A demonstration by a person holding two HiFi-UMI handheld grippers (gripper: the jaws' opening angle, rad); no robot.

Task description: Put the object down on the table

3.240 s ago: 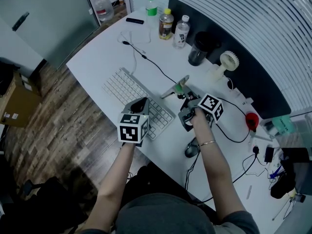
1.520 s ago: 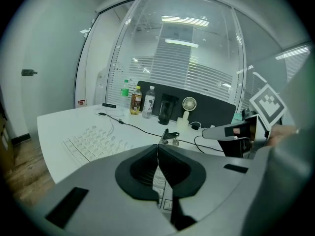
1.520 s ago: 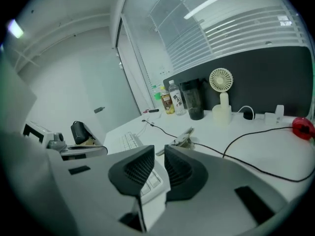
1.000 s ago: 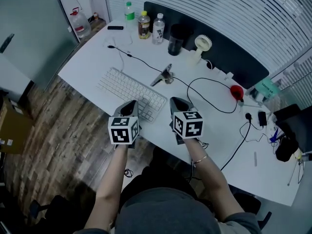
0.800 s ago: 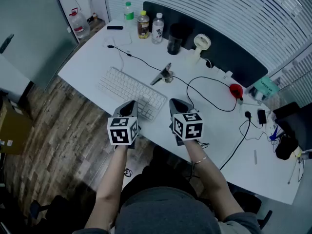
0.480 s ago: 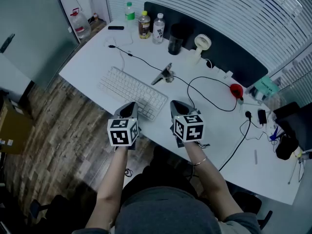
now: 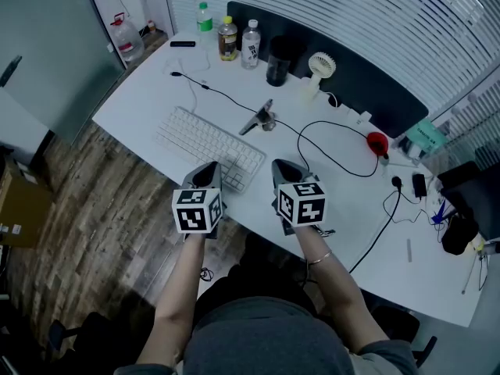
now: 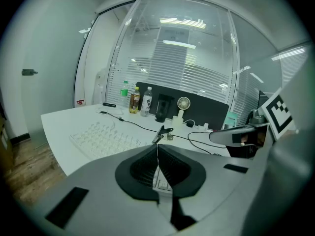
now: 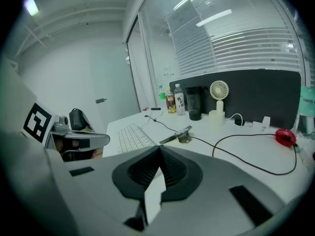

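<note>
Right gripper (image 7: 283,169) has pulled back from mid-tabletop (image 7: 148,92) to the near edge beside left gripper (image 7: 208,170), both sets of fingers (image 9: 172,171) together and empty, clip (image 7: 260,118) lying free near the centre, just past the keyboard (image 7: 207,143), so put-down looks done.

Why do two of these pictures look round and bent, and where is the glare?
Left gripper view: a wide-angle lens bows the glass wall and blackens the corners; ceiling lights glare white. Right gripper view: same round frame, with a bright strip light overhead. Head view: even light, the table sharp, the blinds curving toward the edges.
</note>
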